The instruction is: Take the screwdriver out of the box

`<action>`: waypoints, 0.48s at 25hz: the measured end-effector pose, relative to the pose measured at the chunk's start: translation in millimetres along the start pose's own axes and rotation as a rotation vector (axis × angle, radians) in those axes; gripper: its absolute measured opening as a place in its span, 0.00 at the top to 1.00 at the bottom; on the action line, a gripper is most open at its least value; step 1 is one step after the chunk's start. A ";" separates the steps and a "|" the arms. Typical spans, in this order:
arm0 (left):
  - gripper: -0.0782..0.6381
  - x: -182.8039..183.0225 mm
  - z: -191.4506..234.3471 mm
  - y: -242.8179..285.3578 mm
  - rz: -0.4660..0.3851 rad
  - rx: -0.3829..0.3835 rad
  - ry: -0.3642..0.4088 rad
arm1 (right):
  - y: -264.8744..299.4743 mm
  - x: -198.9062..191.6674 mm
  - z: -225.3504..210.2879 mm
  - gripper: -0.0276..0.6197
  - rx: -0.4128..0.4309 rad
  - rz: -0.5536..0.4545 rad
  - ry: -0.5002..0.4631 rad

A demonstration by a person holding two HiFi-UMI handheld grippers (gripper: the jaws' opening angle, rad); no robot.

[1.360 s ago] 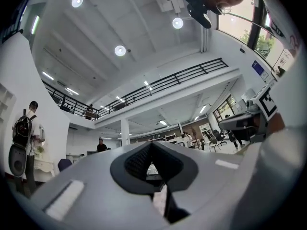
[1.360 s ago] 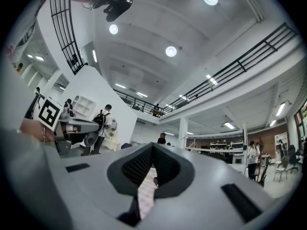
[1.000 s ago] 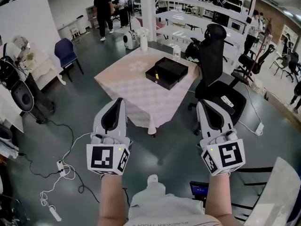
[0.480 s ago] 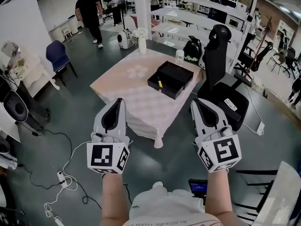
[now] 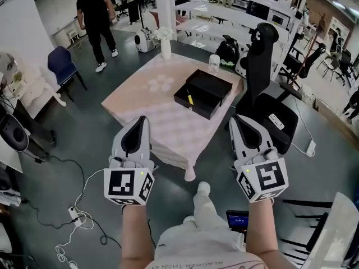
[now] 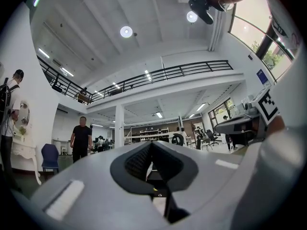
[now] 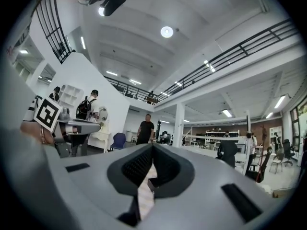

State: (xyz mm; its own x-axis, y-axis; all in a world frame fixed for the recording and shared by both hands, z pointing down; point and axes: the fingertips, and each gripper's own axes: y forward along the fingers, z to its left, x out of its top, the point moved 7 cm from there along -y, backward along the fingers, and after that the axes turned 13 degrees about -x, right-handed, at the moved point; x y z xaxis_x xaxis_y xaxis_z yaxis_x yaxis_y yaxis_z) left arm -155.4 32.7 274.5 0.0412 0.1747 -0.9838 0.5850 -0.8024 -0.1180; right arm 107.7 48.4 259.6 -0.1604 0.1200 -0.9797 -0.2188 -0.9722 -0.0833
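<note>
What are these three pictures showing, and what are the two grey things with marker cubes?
Each hand holds a grey two-jaw gripper: left gripper, right gripper. One picture comes from a camera on the person's head, looking down; the other two ride on the grippers, looking along their jaws. Both pairs of jaws are closed, empty. Ahead, a table with a pale pink checked cloth carries an open black box with a yellow-handled screwdriver inside, a white vase and a white cup.
</note>
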 end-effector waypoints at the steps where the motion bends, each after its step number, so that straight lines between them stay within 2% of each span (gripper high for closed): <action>1: 0.88 -3.4 3.4 4.8 0.003 0.000 -0.002 | 6.9 -2.7 -1.2 0.95 -0.002 0.002 0.007; 12: 0.88 -29.0 51.7 88.0 0.022 0.041 -0.013 | 113.6 -29.9 -25.4 0.95 0.048 0.027 0.015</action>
State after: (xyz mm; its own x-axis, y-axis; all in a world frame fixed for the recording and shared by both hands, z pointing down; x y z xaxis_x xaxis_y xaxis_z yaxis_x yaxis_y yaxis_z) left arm -147.0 -72.5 285.6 0.0432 0.1498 -0.9878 0.5504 -0.8287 -0.1016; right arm 112.1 -70.7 274.8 -0.1524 0.0902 -0.9842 -0.2607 -0.9642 -0.0480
